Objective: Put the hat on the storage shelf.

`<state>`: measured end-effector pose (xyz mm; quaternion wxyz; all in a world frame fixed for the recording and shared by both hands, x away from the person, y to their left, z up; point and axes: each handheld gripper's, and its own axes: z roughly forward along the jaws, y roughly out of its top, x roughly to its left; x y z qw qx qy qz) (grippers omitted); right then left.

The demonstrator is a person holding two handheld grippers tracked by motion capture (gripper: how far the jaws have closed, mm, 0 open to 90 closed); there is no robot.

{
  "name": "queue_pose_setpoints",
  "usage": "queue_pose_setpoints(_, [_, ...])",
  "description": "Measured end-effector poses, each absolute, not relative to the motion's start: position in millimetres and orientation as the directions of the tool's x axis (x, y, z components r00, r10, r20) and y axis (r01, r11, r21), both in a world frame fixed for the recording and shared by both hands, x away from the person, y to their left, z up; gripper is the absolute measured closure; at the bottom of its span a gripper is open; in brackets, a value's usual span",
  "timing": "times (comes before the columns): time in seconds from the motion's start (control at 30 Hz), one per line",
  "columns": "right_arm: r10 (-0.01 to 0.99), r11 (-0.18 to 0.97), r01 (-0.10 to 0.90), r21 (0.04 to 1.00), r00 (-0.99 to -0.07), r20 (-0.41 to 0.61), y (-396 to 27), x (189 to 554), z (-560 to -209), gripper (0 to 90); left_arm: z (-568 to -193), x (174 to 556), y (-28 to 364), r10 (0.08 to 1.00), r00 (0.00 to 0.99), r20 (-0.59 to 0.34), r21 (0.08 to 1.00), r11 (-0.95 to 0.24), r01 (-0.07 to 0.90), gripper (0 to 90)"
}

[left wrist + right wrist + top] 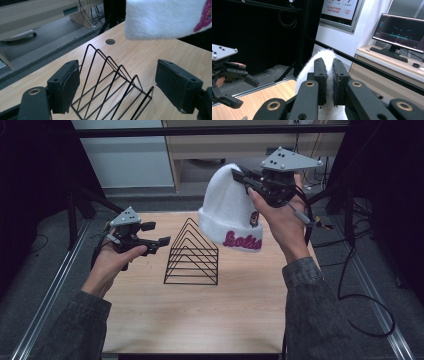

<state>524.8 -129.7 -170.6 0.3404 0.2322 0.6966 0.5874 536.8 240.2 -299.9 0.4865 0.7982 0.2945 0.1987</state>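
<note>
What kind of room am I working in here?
Probably a lab or office set up for recording: a light wooden table inside a black metal frame, a computer monitor with keyboard on a side desk, and loose cables on the grey floor.

Fluffy knit beanie (227, 207), thin black wire rack (192, 255), matt wood-grain table (200, 315).

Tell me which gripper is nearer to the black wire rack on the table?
Left. The left gripper hovers open just beside the black wire rack, jaws pointing at it. The right gripper is raised up behind the rack, shut on the top of the white beanie.
</note>
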Motion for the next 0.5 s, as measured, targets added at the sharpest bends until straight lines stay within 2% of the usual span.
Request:
queue_pose_setpoints(0.13, [0.711,0.181,-0.085,0.980,-0.677,-0.190,-123.5,527.5,-170.3,84.2,-300.0,538.6,237.5,0.671,0.738,0.074,0.888,-0.380,0.257,19.7])
queue_pose_setpoints(0.27, [0.701,0.169,-0.089,0.981,-0.689,-0.184,-109.0,532.8,-168.5,84.2,-298.3,540.5,238.9,0.680,0.732,0.039,0.904,-0.335,0.264,21.2])
queue_pose_setpoints(0.5, [0.682,0.174,-0.097,0.980,-0.706,-0.191,-91.0,536.6,-163.5,84.2,-297.4,540.5,236.6,0.678,0.734,0.047,0.907,-0.337,0.252,21.9])
